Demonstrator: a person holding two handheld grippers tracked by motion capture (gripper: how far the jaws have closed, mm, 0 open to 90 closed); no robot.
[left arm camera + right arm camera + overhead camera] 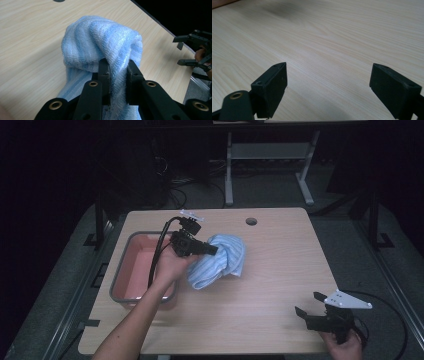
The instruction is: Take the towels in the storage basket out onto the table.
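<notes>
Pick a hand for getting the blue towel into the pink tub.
Left. The left gripper is shut on the towel beside the tub; the right gripper sits open at the far corner.

I find no text, label, brand, number or sign that I can read on anything in front of me, from any of my three cameras.
</notes>
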